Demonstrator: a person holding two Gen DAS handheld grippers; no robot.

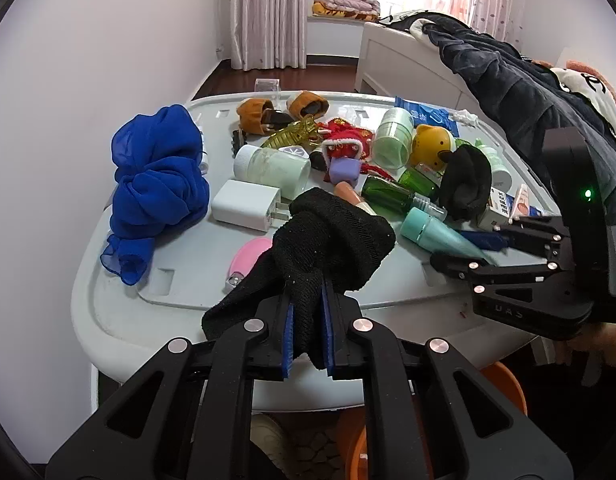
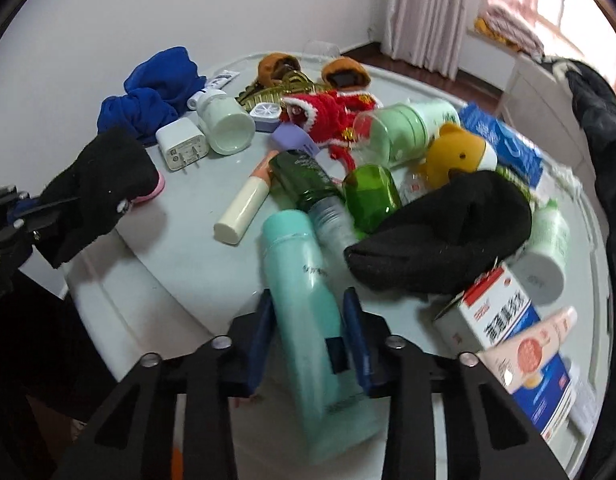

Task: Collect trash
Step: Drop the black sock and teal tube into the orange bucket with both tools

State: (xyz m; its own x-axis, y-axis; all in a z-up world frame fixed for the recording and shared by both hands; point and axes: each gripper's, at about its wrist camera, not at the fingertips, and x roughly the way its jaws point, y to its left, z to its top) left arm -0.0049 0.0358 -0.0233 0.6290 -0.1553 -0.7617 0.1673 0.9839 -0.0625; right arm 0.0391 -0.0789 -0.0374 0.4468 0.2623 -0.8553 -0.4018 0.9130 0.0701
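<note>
The left gripper (image 1: 308, 332) has its jaws nearly closed on a black knitted sock (image 1: 327, 240), which hangs lifted over the near edge of the pale grey plastic table (image 1: 120, 320). In the right wrist view, the right gripper (image 2: 309, 332) straddles a turquoise plastic tube bottle (image 2: 304, 292) lying at the lower centre; its jaws stand partly open around the bottle, and whether the blue pads (image 2: 357, 332) already press on it I cannot tell. The step in hand looks like the pickup of this bottle, so the next move likely calls for a firm squeeze and a straight lift. A second black sock (image 2: 439, 232) lies just right of the bottle's top, a dark green glass bottle (image 2: 304, 180) sits at its far end, and a white and blue medicine box (image 2: 503, 320) is close at the lower right; any of these could be dragged along. Farther back lie a white charger plug (image 2: 182, 142), a blue crumpled scarf (image 2: 156, 88) and a yellow bear toy (image 2: 459, 156).
</note>
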